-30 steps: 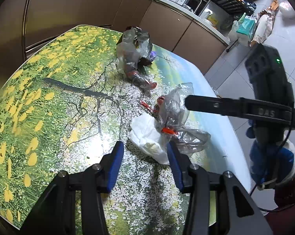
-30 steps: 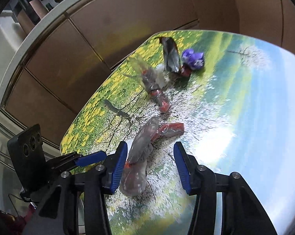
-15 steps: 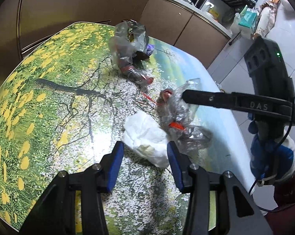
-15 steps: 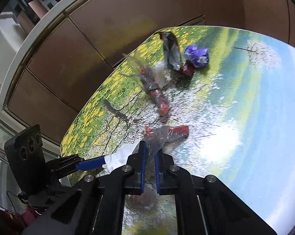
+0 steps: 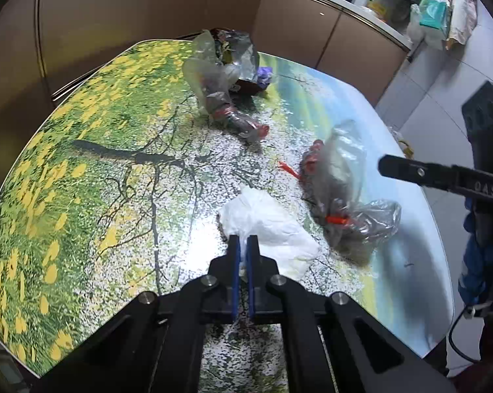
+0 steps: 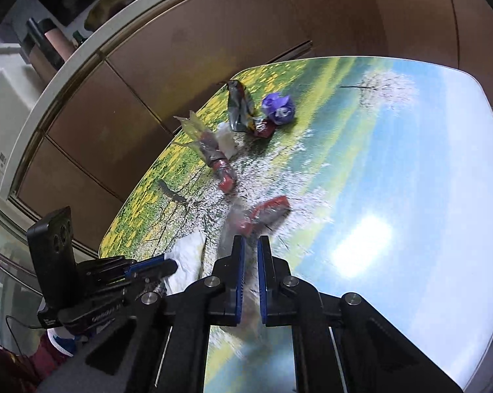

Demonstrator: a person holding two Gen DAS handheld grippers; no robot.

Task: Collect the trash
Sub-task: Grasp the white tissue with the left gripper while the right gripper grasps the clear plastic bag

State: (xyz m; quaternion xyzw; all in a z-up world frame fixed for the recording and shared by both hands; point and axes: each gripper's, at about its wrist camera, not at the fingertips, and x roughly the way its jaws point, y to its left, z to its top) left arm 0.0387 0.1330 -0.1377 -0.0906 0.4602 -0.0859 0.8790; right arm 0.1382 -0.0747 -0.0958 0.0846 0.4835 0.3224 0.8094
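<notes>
Two claws, both mine, are clamped: my left gripper (image 5: pixel 243 239), jaws just closed, pinches the white tissue (image 5: pixel 268 226) on the flower-print table (image 5: pixel 115 170), while my right gripper (image 6: pixel 250 240) clamps the clear plastic wrapper (image 6: pixel 246 226).

On the bench (image 5: pixel 82 196), a crumpled tissue (image 5: pixel 272 226) lies nearest the left gripper (image 5: pixel 243 245), its near edge between the fingers (image 5: pixel 234 262). Just right of the tissue lies a plastic bag (image 5: pixel 341 190), apart from it. Farther back, toward the bench's far edge, sits a heap of wrappers (image 5: pixel 220 75), with a small wad (image 5: pixel 264 73) just to its right. Behind the bench stand cabinets (image 5: pixel 148 6). In the right wrist view, the plastic bag lies before the right gripper (image 6: pixel 249 252) and runs in between its fingers.
</notes>
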